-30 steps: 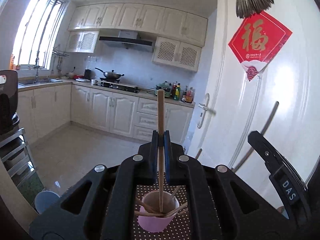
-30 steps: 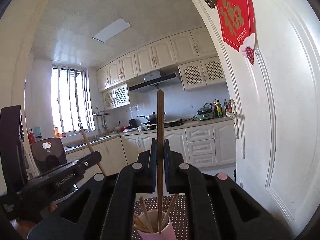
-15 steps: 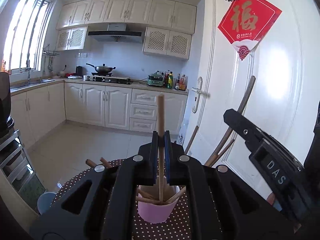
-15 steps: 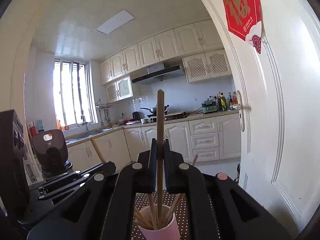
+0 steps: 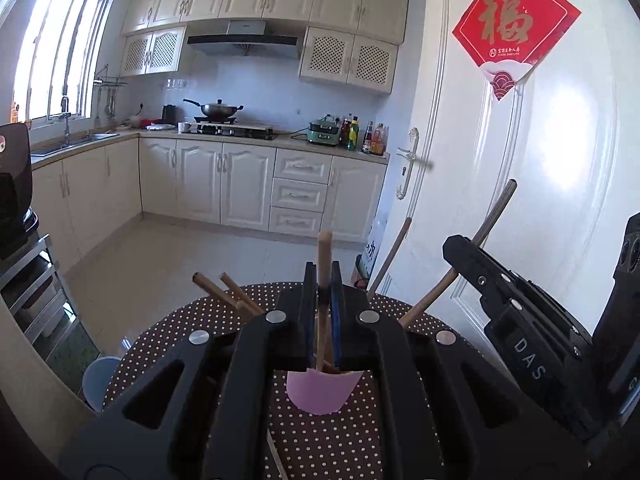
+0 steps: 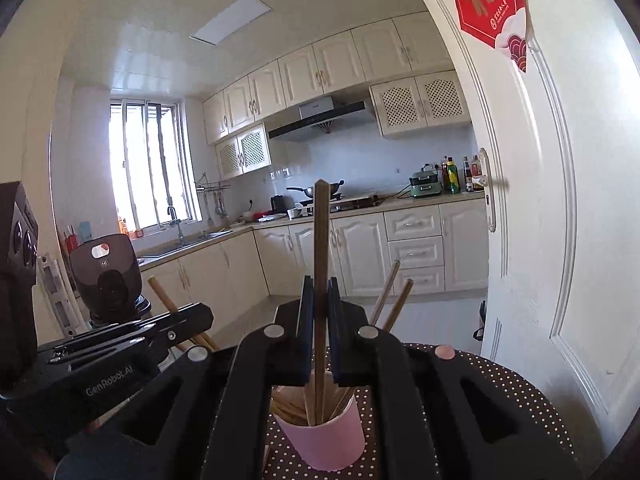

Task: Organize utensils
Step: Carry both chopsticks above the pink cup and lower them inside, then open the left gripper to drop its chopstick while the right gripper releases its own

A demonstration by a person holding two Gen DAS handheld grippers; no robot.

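A pink cup (image 5: 320,394) stands on the round brown dotted table (image 5: 168,340) with several wooden chopsticks leaning in it. My left gripper (image 5: 322,280) is shut on an upright light wooden chopstick (image 5: 324,248) whose lower end dips behind the cup's rim. In the right wrist view my right gripper (image 6: 319,296) is shut on a darker chopstick (image 6: 321,240) that reaches down into the pink cup (image 6: 328,436). Each gripper shows in the other's view: the right gripper (image 5: 460,252) at the right, the left gripper (image 6: 192,320) at the left.
A white door (image 5: 520,160) with a red paper sign stands close on the right. Left of the table are a pale blue bin (image 5: 98,380), a metal rack (image 5: 32,292) and a black appliance (image 6: 106,276). Kitchen cabinets line the far wall.
Both grippers have sunk toward the cup with their chopsticks, and both views have tipped downward. The table top and more leaning chopsticks have come into view.
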